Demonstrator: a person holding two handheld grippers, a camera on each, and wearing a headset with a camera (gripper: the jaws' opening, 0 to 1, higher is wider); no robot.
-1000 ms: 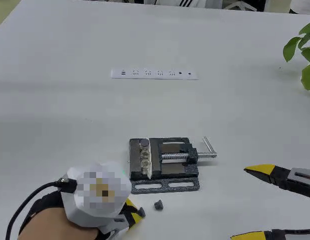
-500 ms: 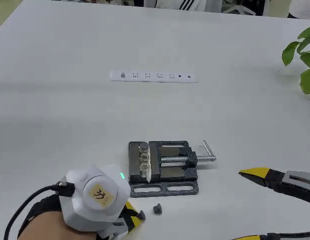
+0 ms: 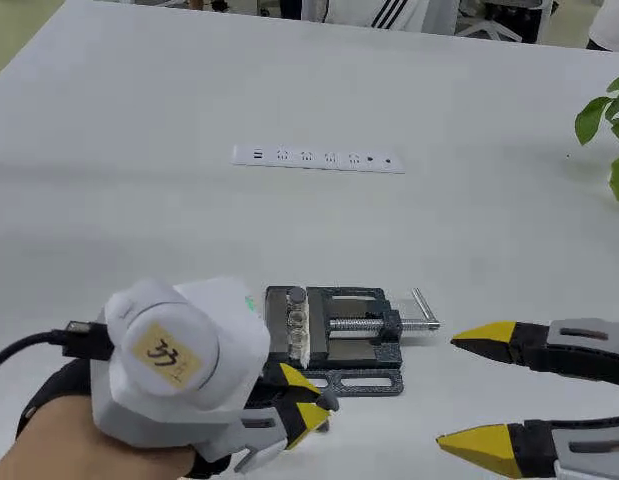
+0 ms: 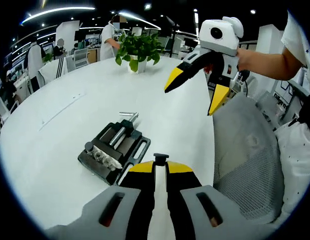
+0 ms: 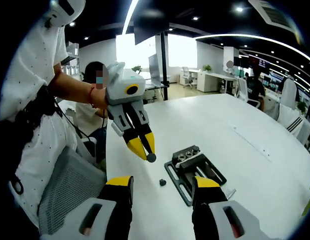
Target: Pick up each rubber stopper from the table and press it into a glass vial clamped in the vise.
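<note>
White table (image 3: 139, 120) bears the vise (image 3: 357, 348); left tongs (image 5: 145, 153) pinch 1 rubber stopper (image 4: 160, 158), right tongs (image 3: 447, 390) gape empty.

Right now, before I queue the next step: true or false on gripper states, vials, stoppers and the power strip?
1. The left gripper is shut on a rubber stopper. True.
2. The right gripper is shut too. False: its jaws are apart and hold nothing.
3. Every vial in the vise is stoppered. False: the far vial has a dark stopper; the other vials look open.
4. A loose stopper lies on the table by the vise. True.
5. The power strip lies between the grippers and the vise. False: it lies beyond the vise.
</note>
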